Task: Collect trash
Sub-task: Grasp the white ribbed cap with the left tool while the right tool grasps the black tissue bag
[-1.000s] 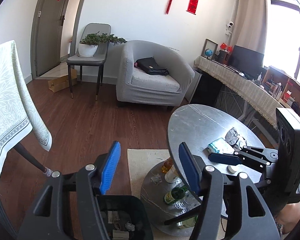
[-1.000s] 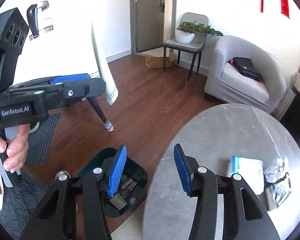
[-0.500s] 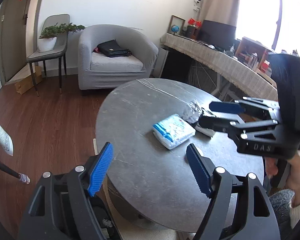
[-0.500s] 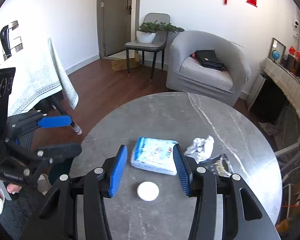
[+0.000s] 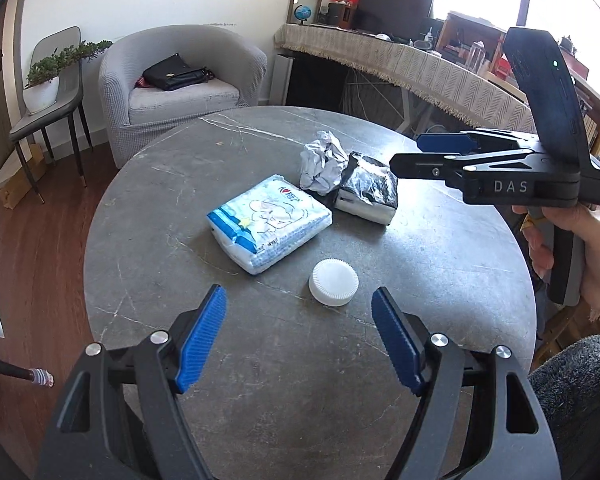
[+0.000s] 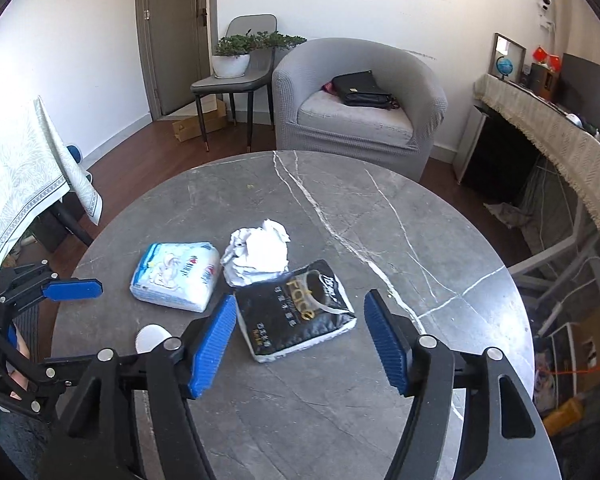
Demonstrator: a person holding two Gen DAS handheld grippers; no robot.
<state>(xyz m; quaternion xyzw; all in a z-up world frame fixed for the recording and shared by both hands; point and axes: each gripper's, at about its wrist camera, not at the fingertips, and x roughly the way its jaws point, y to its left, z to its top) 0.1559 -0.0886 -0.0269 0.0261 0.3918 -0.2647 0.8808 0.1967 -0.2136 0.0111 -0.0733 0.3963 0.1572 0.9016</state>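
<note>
Both grippers have been swung from the floor bin to the round grey marble table.

Left wrist view: the left gripper is open and empty, just short of the white ribbed plastic cap.

Right wrist view: the right gripper, jaws just opened, is spread before the black tissue packet, not yet touching; the packet should be straddled squarely before closing.

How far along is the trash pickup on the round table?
Nothing on the table looks cleared yet. Both claws, left and right, are open and empty; the right has just been opening. Left to collect: crumpled paper, white cap, black pack, blue tissue pack.
</note>
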